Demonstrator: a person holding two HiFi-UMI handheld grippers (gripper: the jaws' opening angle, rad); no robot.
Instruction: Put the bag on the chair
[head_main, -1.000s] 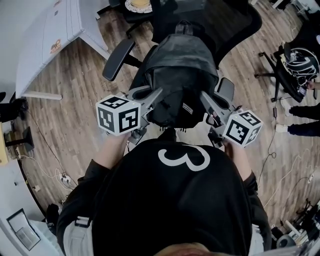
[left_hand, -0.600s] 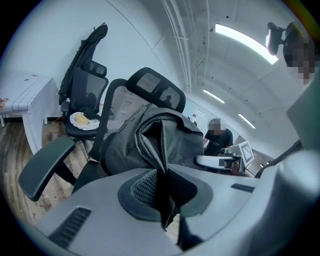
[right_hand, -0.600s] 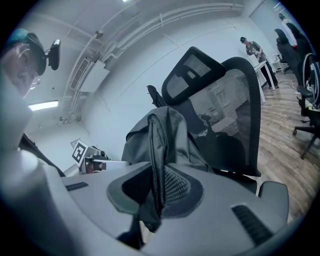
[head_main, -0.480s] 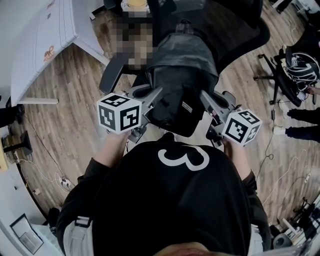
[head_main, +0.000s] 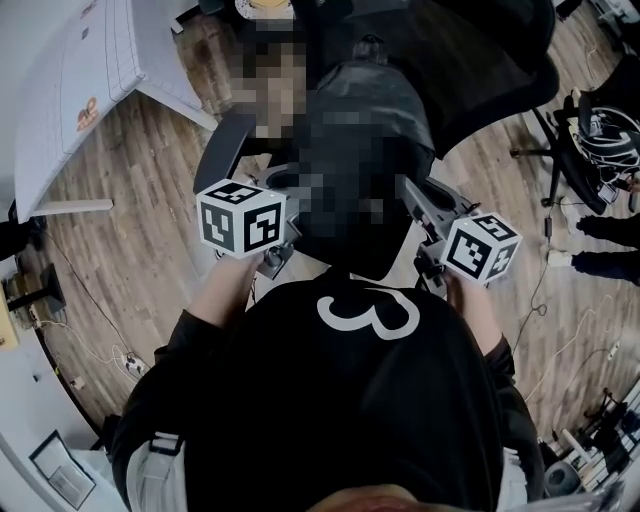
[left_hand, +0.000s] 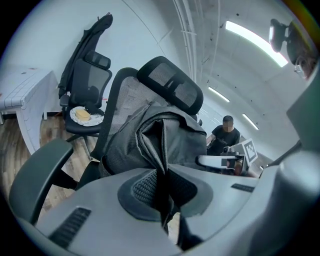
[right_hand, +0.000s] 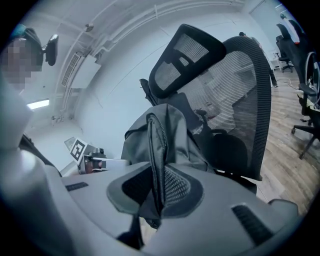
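Observation:
A dark grey backpack (head_main: 375, 105) hangs over the seat of a black mesh office chair (head_main: 490, 70), close to its backrest. Part of it is hidden by a mosaic patch. My left gripper (left_hand: 162, 195) is shut on a fold of the bag's fabric (left_hand: 165, 135) on its left side; its marker cube (head_main: 240, 218) shows in the head view. On the bag's right side, my right gripper (right_hand: 157, 195) is shut on a zippered edge of the bag (right_hand: 167, 132). The chair's headrest (left_hand: 170, 85) and mesh back (right_hand: 242, 100) rise just behind the bag.
The chair's left armrest (head_main: 222, 150) sticks out beside my left gripper. A white table (head_main: 90, 70) stands at the upper left. A second chair holding a plate (left_hand: 85, 115) is beyond. Another chair (head_main: 600, 120) and someone's feet (head_main: 600, 260) are at the right. Cables (head_main: 120, 355) lie on the wood floor.
Both grippers have carried the bag forward and slightly down toward the chair, which now looms nearer. Neither grip has changed.

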